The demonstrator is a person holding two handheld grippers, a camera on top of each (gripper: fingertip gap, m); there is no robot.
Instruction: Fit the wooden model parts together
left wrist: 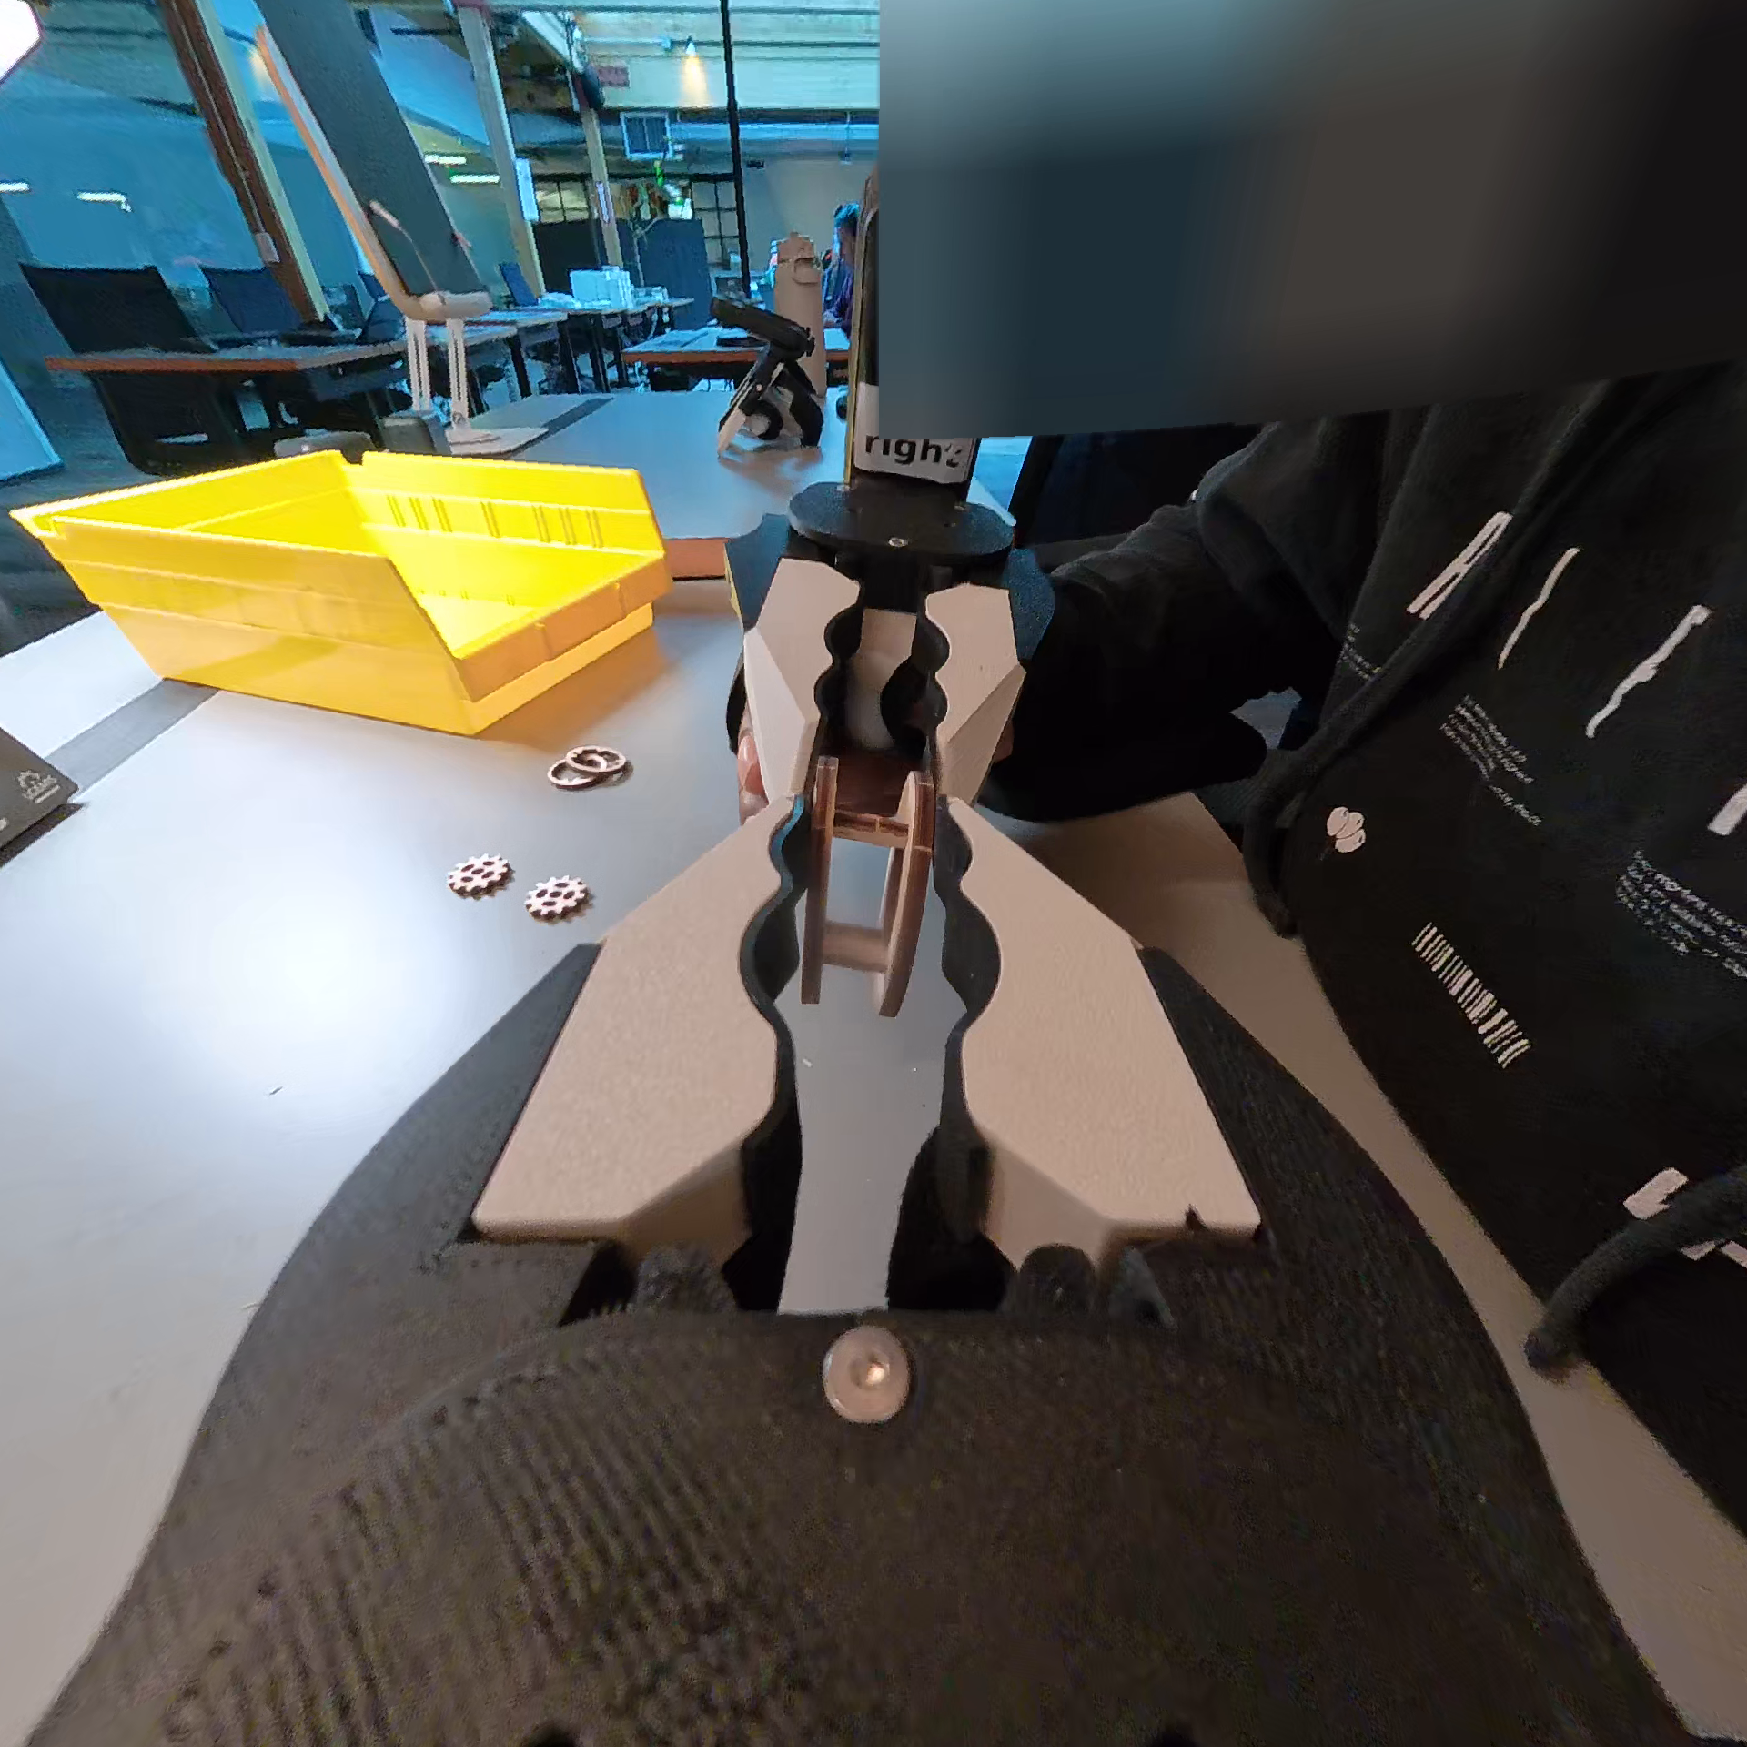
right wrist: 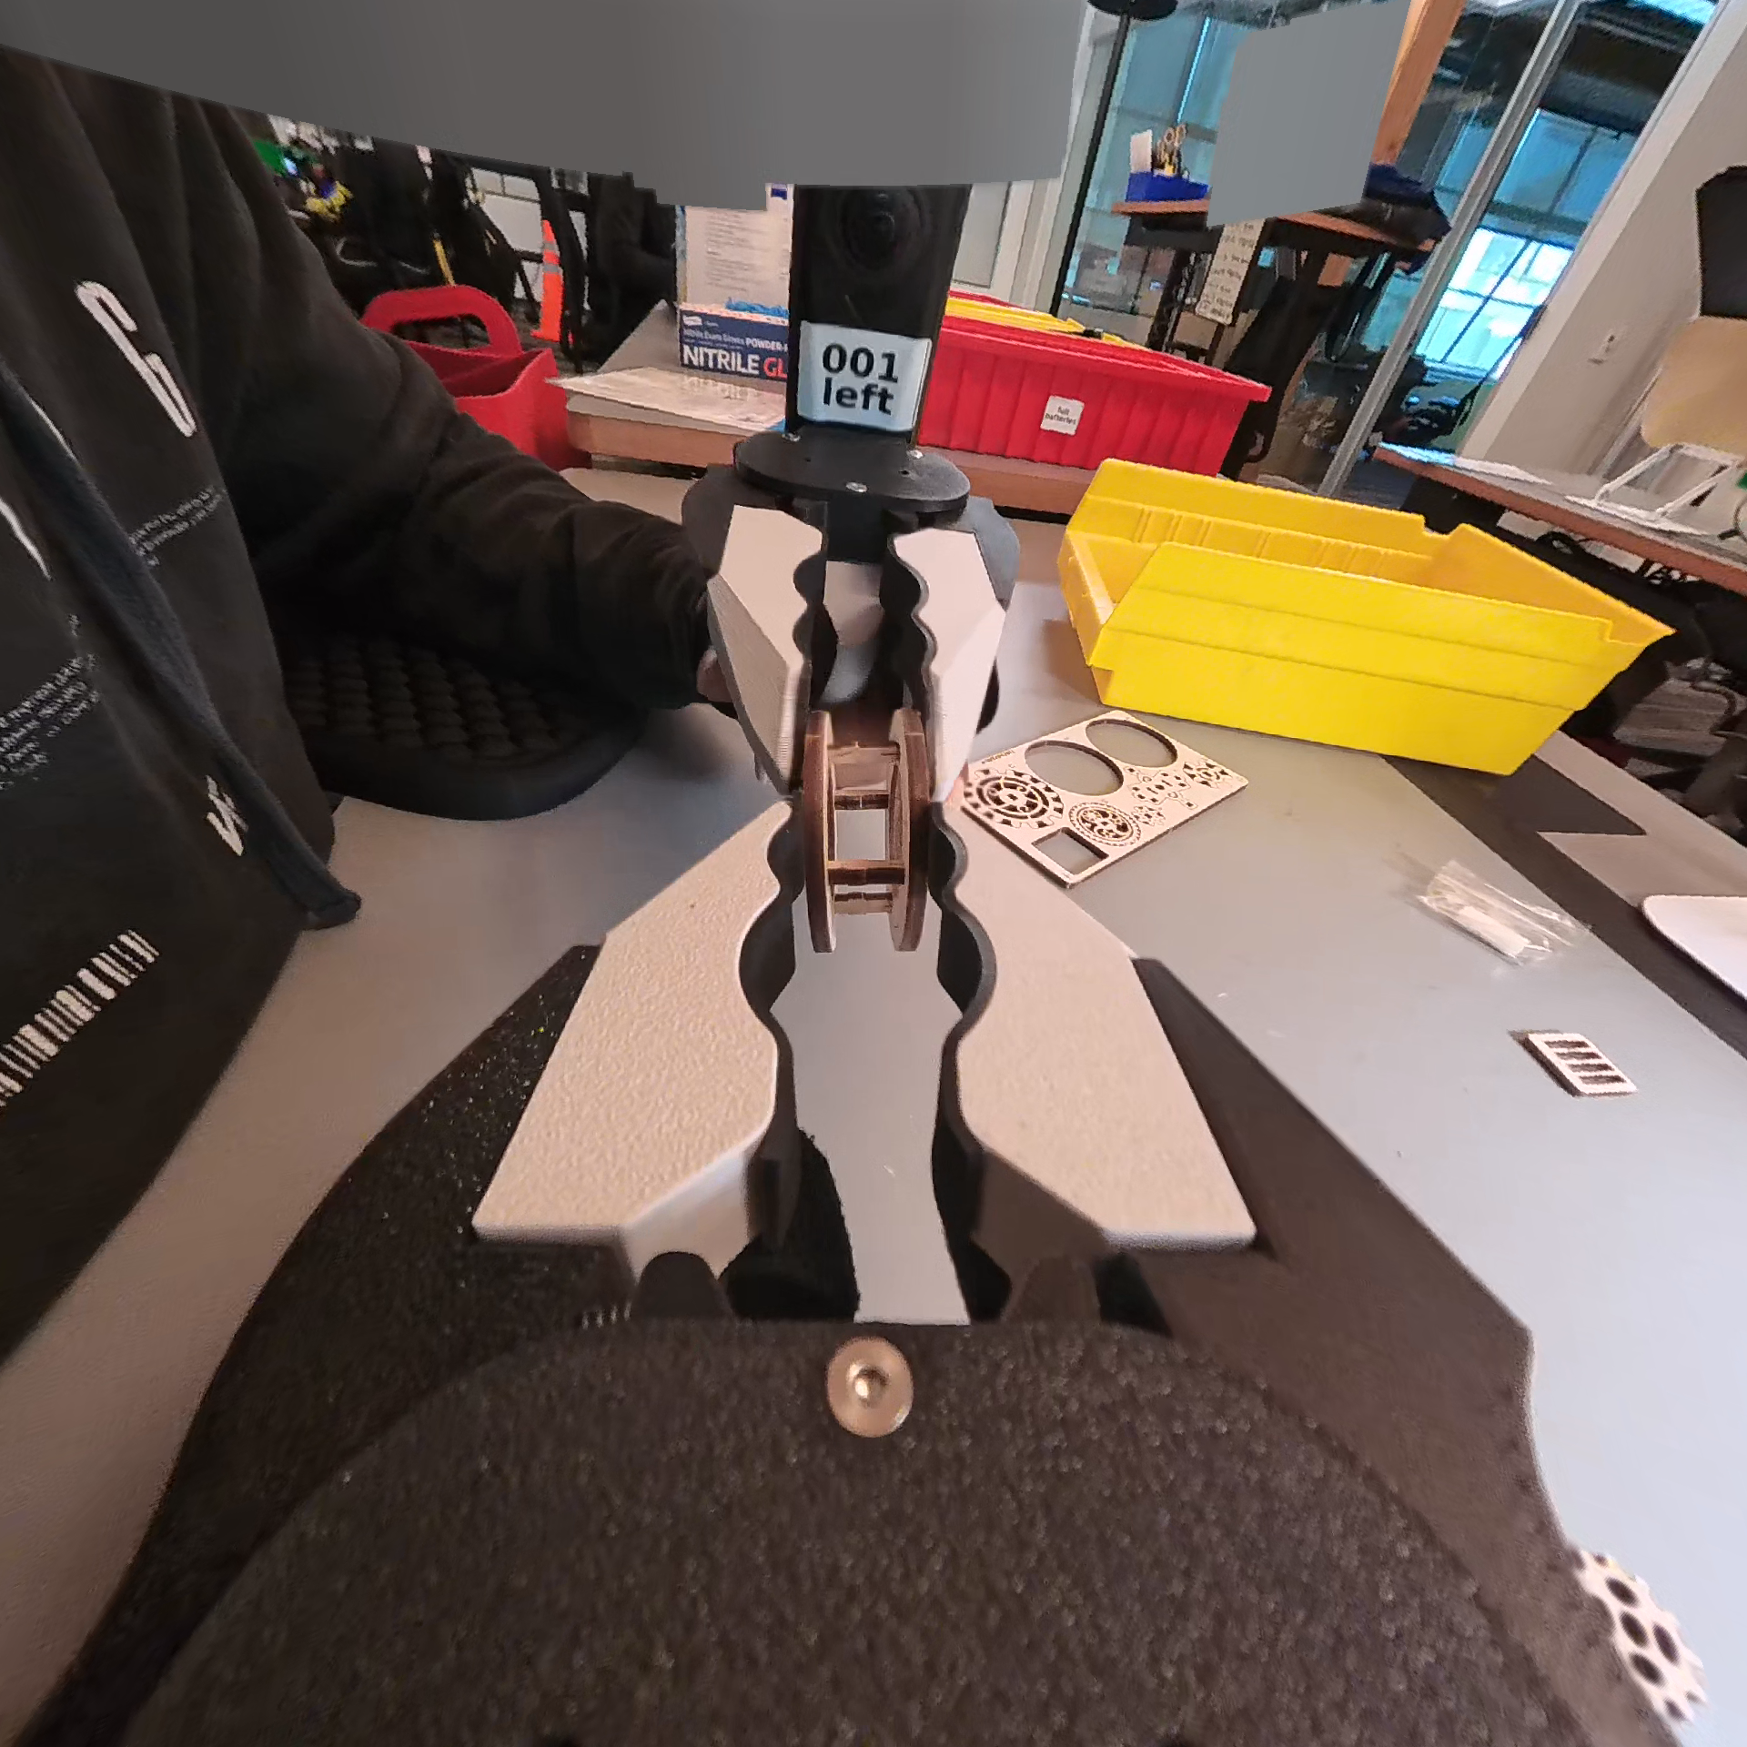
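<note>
A wooden model assembly (left wrist: 858, 908), two brown discs joined by crossbars, hangs above the grey table between both grippers. My left gripper (left wrist: 865, 827) is shut on its near end, with a fingertip on each disc's outer face. The right gripper (left wrist: 874, 752) faces mine and grips the far end. In the right wrist view the same assembly (right wrist: 862, 837) sits between my right gripper (right wrist: 868, 813) and the opposing left gripper (right wrist: 865, 733). Two small wooden gears (left wrist: 479, 875) (left wrist: 556, 896) and two wooden rings (left wrist: 588, 766) lie loose on the table to the left.
A yellow bin (left wrist: 378, 567) (right wrist: 1323, 614) stands behind the grippers. A punched-out wooden parts sheet (right wrist: 1087, 804), a small plastic bag (right wrist: 1494, 917) and a striped tag (right wrist: 1579, 1063) lie on the table. A red bin (right wrist: 1068, 397) stands further back. A person in a black hoodie (left wrist: 1513, 851) sits close. Both grippers' tips are close together, under 4 cm apart.
</note>
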